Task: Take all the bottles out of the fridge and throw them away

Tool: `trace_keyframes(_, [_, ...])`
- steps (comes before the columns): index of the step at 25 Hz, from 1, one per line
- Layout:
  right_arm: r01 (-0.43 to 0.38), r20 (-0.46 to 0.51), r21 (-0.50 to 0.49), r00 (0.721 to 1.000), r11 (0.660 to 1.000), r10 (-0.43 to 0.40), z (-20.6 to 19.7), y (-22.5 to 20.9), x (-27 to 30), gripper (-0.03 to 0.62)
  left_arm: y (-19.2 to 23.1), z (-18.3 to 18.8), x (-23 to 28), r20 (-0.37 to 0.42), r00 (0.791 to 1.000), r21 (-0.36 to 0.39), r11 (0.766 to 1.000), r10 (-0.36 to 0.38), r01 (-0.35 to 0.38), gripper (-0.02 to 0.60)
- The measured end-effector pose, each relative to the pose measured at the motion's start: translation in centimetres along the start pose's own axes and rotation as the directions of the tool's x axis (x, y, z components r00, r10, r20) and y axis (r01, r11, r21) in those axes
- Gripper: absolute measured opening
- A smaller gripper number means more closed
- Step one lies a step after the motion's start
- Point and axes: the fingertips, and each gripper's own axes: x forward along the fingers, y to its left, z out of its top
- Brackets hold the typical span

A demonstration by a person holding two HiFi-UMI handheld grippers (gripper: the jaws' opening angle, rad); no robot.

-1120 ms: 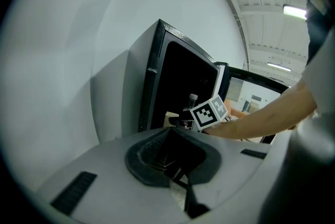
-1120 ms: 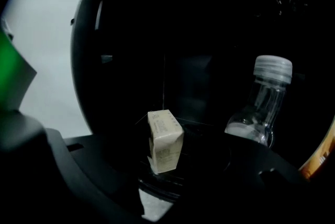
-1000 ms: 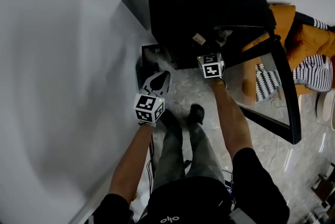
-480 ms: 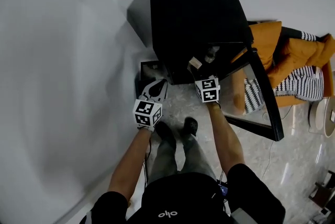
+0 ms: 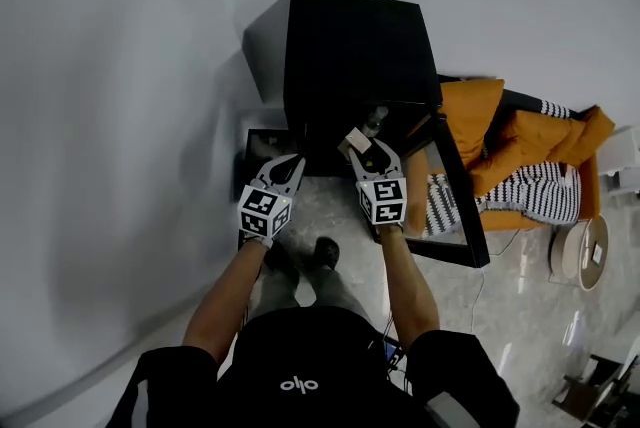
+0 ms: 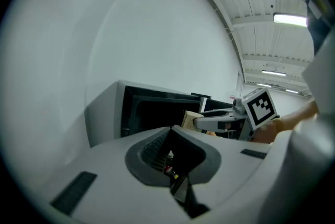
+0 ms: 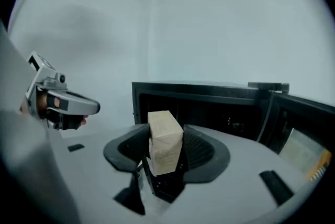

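**Operator:** So, where does everything stand?

**Coach:** Your fridge [image 5: 350, 46] is open, with its door [image 5: 455, 186] swung to your right. What I take for the bin [image 5: 262, 146] sits on the floor just left of it. Your right gripper [image 5: 372, 154] is clamped on a beige block [image 7: 165, 139], which is out of the fridge and just before its mouth. Your left gripper [image 5: 283, 171] has its jaws together on nothing.

**Operator:** How do I do this step well?

**Coach:** I'd carry the block across to the bin with a steady squeeze and let go only over the opening. Keep your left gripper out of the path. A pale thing [image 5: 375, 119] shows inside the fridge, but I can't tell whether it's a bottle.

**Operator:** What's different from a second ago?

**Coach:** You've straightened up. Both grippers sat lower then, the right one down at the fridge mouth. Your grip on the block looks unchanged.
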Motion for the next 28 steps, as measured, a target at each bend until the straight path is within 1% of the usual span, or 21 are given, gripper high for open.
trace_keyframes(3, [0.004,0.018,-0.003,1.000,1.000,-0.004,1.0,-0.4,-1.0,0.207,-0.1,0.8,0.0,0.015,1.000,0.007,1.000,0.004,-0.004,0.000])
trace_keyframes(7, [-0.022,0.027,-0.006,0.999,1.000,0.022,1.5,0.1,-1.4,0.207,0.2,1.3,-0.8,0.028,0.999,0.008,1.000,0.029,-0.029,0.000])
trace_keyframes(11, [-0.076,0.031,-0.027,0.997,0.997,0.077,2.3,2.0,-0.4,0.207,1.8,1.5,-2.4,0.043,0.996,0.001,0.997,0.082,-0.082,0.000])
trace_keyframes(15, [-0.160,0.035,-0.066,0.986,0.985,0.162,3.6,5.8,1.1,0.207,3.9,1.6,-5.4,0.063,0.985,-0.021,0.987,0.159,-0.158,0.000])
trace_keyframes(17, [-0.218,0.032,-0.090,0.975,0.972,0.221,4.3,8.5,2.2,0.207,5.3,1.4,-7.6,0.068,0.975,-0.034,0.977,0.213,-0.211,0.000])
trace_keyframes(20, [-0.306,0.018,-0.119,0.951,0.945,0.310,4.7,12.8,4.0,0.207,7.6,0.4,-11.1,0.067,0.951,-0.060,0.953,0.302,-0.298,0.000])
trace_keyframes(25, [-0.437,-0.004,-0.174,0.896,0.882,0.444,5.2,20.0,5.5,0.207,10.5,-1.5,-17.0,0.059,0.899,-0.112,0.898,0.434,-0.426,0.000])
trace_keyframes(28, [-0.491,-0.021,-0.194,0.868,0.849,0.497,5.1,23.1,6.0,0.208,11.5,-2.2,-19.3,0.059,0.872,-0.137,0.869,0.486,-0.475,0.000])
